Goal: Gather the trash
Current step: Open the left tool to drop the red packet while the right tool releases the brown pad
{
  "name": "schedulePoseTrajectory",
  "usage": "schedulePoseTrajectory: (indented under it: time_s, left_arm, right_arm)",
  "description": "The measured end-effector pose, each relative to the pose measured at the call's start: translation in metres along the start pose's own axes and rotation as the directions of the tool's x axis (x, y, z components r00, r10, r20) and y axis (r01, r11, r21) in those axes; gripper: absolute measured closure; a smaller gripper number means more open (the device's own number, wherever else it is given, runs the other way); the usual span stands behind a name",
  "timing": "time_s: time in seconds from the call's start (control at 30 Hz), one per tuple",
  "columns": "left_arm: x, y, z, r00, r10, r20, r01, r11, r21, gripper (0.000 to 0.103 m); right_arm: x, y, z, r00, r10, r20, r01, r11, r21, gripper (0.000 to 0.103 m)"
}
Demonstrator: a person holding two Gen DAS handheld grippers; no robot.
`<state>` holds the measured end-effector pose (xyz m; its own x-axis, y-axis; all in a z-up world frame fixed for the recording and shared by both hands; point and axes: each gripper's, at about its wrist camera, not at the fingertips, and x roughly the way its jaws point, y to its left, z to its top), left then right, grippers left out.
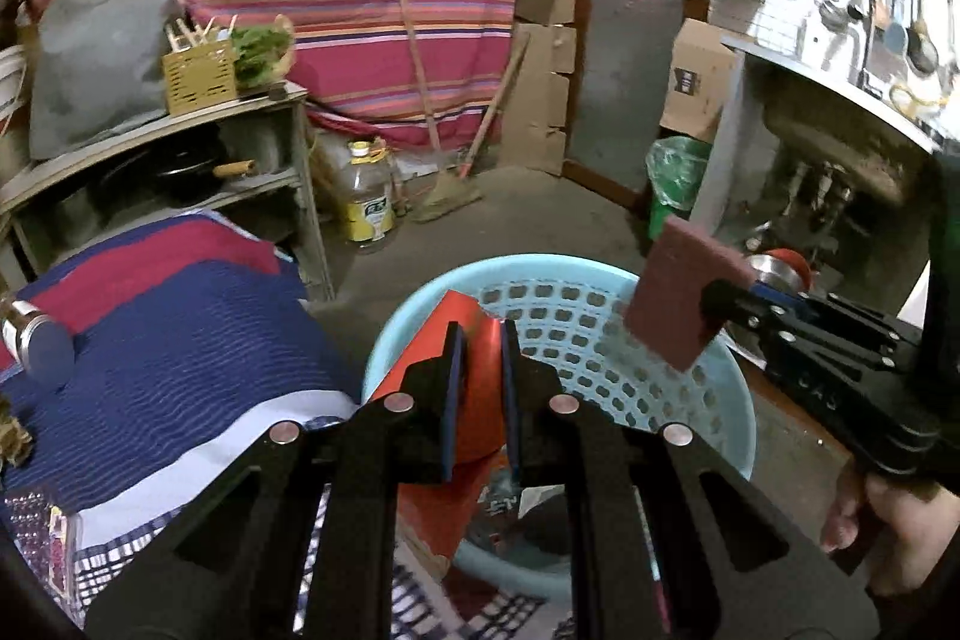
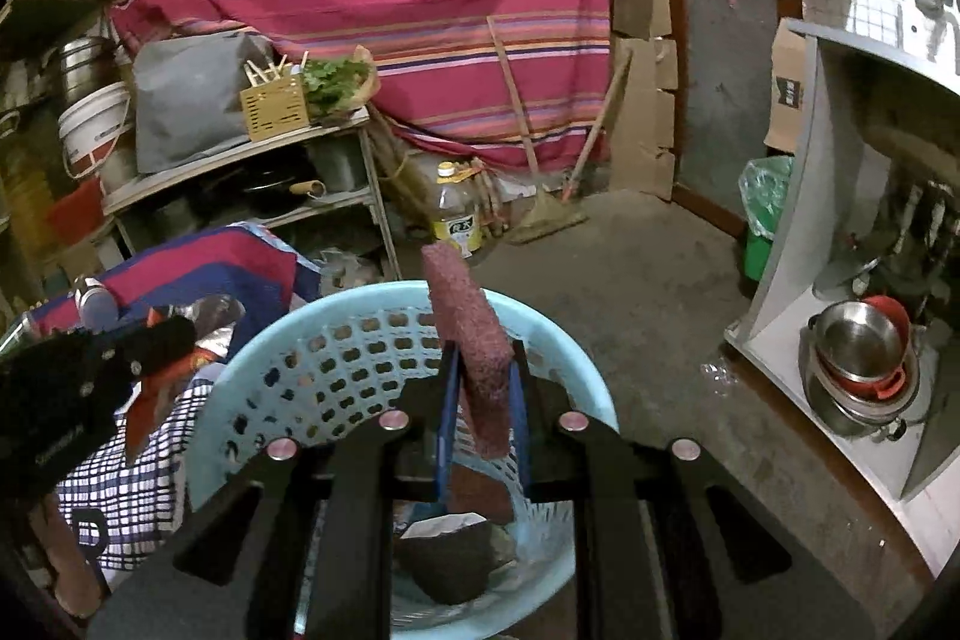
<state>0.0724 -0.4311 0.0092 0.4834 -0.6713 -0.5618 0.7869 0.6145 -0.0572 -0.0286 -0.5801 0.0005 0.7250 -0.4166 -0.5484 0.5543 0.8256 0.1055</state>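
A light blue perforated basket [image 1: 600,340] stands on the floor beside a bed; it also shows in the right wrist view [image 2: 336,358]. My left gripper [image 1: 483,370] is shut on a red packet [image 1: 474,370] and holds it over the basket's near rim. The left gripper and red packet also show at the left of the right wrist view [image 2: 147,376]. My right gripper [image 2: 483,388] is shut on a maroon scouring pad [image 2: 471,340], held upright above the basket. The pad also shows in the left wrist view [image 1: 678,292]. Paper scraps [image 2: 444,526] lie in the basket.
A striped blue and red blanket [image 1: 168,340] covers the bed at left. A metal shelf [image 1: 180,142] stands behind it. An oil bottle [image 1: 366,196], a broom [image 1: 447,184] and a green bin [image 1: 675,184] stand on the concrete floor. Steel bowls [image 2: 858,358] sit under a counter at right.
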Motion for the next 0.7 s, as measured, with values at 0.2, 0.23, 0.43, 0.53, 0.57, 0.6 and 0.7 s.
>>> schedulePoseTrajectory:
  time_s: [0.2, 0.23, 0.43, 0.53, 0.57, 0.6, 0.7]
  left_arm:
    - [0.012, -0.013, -0.003, 1.000, 0.008, -0.007, -0.007, 1.000, 0.018, 0.092]
    - [0.013, -0.013, -0.002, 1.000, 0.006, -0.007, -0.006, 1.000, 0.020, 0.092]
    - [0.020, -0.012, -0.007, 0.999, 0.048, -0.009, -0.048, 0.998, 0.032, 0.089]
    - [0.020, -0.011, -0.007, 0.999, 0.053, -0.009, -0.053, 0.998, 0.027, 0.075]
    - [0.020, -0.010, -0.007, 0.998, 0.055, -0.006, -0.055, 0.998, 0.026, 0.068]
    - [0.018, -0.008, -0.007, 0.998, 0.056, 0.000, -0.056, 0.998, 0.022, 0.065]
    - [0.017, -0.006, -0.006, 0.999, 0.054, 0.007, -0.054, 0.999, 0.008, 0.057]
  right_arm:
    - [0.005, -0.004, -0.005, 1.000, 0.001, -0.014, -0.001, 1.000, 0.019, 0.086]
    - [0.006, -0.004, -0.006, 1.000, 0.003, -0.017, -0.002, 1.000, 0.022, 0.086]
    - [0.010, 0.002, -0.010, 0.999, 0.007, -0.035, -0.006, 1.000, 0.021, 0.087]
    - [0.012, 0.004, -0.012, 0.999, 0.006, -0.044, -0.005, 1.000, 0.019, 0.087]
    - [0.012, 0.004, -0.013, 0.999, 0.006, -0.046, -0.005, 1.000, 0.018, 0.087]
    - [0.012, 0.004, -0.013, 0.999, 0.005, -0.049, -0.004, 1.000, 0.018, 0.086]
    - [0.013, 0.004, -0.014, 0.999, 0.001, -0.054, 0.000, 1.000, 0.015, 0.086]
